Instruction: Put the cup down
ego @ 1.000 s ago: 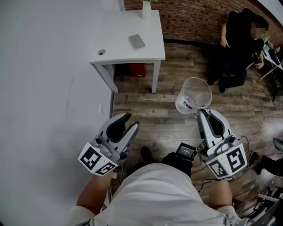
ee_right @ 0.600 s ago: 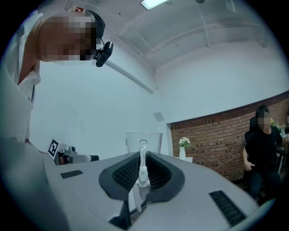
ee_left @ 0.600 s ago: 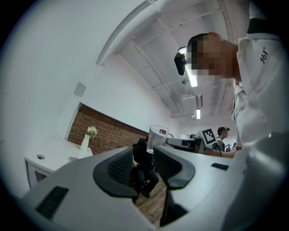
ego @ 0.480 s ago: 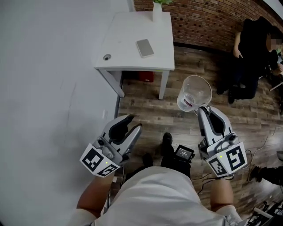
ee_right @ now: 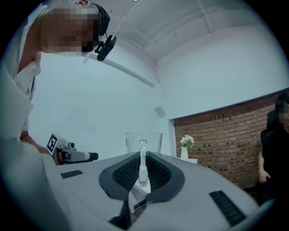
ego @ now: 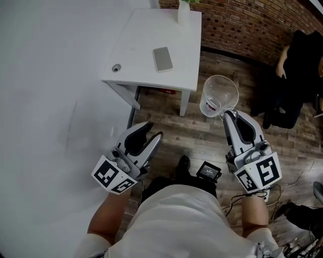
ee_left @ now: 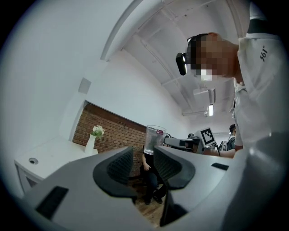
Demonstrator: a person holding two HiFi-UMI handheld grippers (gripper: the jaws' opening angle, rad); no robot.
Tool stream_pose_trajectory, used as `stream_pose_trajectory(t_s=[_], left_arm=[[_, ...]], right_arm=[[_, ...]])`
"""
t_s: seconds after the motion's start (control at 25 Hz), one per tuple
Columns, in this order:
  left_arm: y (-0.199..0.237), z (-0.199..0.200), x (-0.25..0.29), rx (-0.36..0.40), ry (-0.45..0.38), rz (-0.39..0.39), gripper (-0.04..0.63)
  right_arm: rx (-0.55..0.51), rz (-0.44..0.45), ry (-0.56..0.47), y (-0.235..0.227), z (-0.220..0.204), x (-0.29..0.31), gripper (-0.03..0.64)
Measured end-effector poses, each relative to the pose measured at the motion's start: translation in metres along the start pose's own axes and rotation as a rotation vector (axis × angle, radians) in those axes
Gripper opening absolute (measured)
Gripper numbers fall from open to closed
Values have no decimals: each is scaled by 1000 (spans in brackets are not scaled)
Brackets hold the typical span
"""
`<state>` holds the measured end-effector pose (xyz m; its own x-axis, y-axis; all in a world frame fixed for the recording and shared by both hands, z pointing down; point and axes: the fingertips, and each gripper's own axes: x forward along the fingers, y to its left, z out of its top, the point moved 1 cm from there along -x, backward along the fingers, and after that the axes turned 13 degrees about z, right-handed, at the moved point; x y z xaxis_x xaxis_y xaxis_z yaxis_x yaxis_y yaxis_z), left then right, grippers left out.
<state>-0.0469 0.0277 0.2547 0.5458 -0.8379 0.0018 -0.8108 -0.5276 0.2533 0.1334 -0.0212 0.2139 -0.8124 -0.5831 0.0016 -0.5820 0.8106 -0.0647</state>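
Note:
A clear glass cup (ego: 219, 95) with a handle hangs upright over the wooden floor, just right of the white table (ego: 146, 35). My right gripper (ego: 228, 114) is shut on its handle. In the right gripper view the handle (ee_right: 143, 168) stands pinched between the two pads, and the cup (ee_right: 143, 140) rises beyond them. My left gripper (ego: 150, 135) is held low at the left, open, with nothing between its fingers. In the left gripper view the left gripper (ee_left: 143, 159) shows a gap between its pads, and the cup (ee_left: 154, 135) appears beyond it.
On the table lie a grey phone (ego: 162, 59) and a small round object (ego: 116, 67), and a white vase (ego: 184, 11) stands at its far edge. A person in black (ego: 298, 75) stands by the brick wall (ego: 242, 25). Cables (ego: 237, 201) trail on the floor.
The view has drifted, so the table now lies closer to the cup and the person in black sits further right. Both grippers keep their pose, and the cup stays in the right one.

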Motion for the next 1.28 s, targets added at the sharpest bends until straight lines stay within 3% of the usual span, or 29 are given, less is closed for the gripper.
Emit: stream_pose_trajectory(t_s=[0.52,0.72,1.28], left_arm=[[21,-14,33,5,7,51,132],[61,-9,63,-20,35,19,132],[154,-4,83,-21,78,-82,132]], right_arm=[[-3,52,7,-37,-21,33,34],[-7,27,20,-58,-21,74,34],[-40,-59,34,-56,-36,161,34]])
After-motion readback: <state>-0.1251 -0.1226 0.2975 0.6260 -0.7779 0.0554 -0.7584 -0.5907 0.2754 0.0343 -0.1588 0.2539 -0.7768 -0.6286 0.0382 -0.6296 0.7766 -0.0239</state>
